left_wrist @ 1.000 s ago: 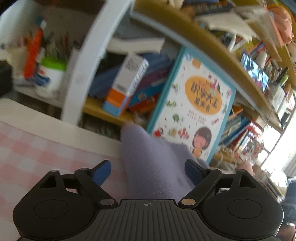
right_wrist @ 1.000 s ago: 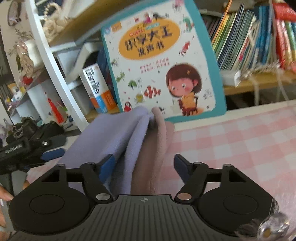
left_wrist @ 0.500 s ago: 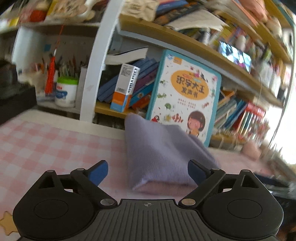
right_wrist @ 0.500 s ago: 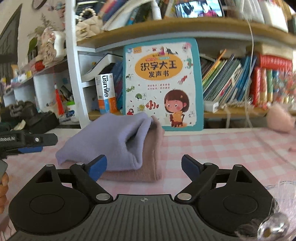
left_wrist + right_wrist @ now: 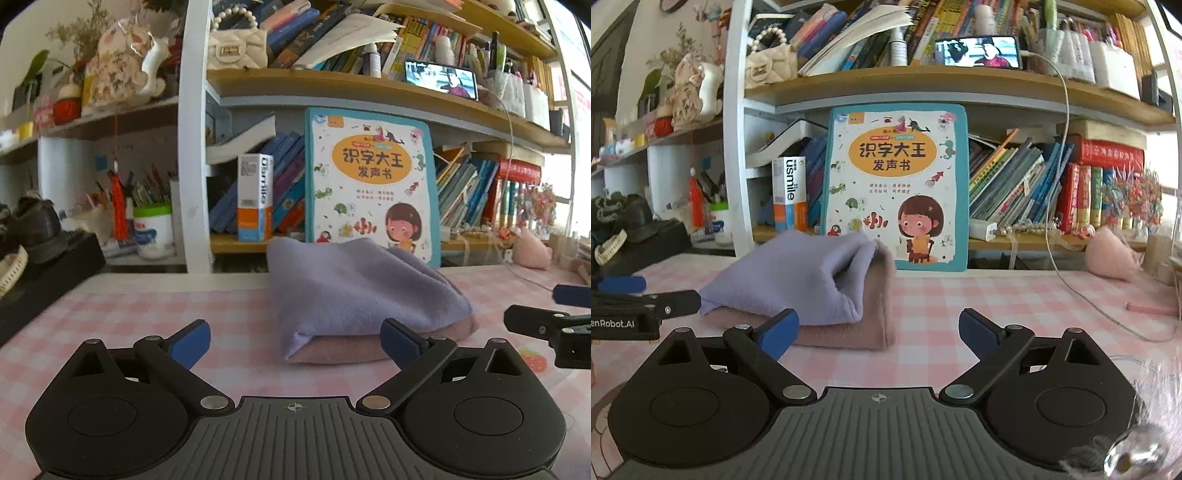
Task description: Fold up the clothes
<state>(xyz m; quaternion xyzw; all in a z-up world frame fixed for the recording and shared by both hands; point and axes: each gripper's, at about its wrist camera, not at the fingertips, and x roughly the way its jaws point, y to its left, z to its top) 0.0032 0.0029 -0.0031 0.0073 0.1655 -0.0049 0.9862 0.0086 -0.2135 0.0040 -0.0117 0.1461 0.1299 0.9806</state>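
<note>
Crowded bookshelf behind pink checked table; daylight right.

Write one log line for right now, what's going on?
step: fold done | purple cloth: folded on table | left gripper: open, empty | right gripper: open, empty

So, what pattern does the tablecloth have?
Pink and white checks on the tablecloth, clearest in the right wrist view.
</note>
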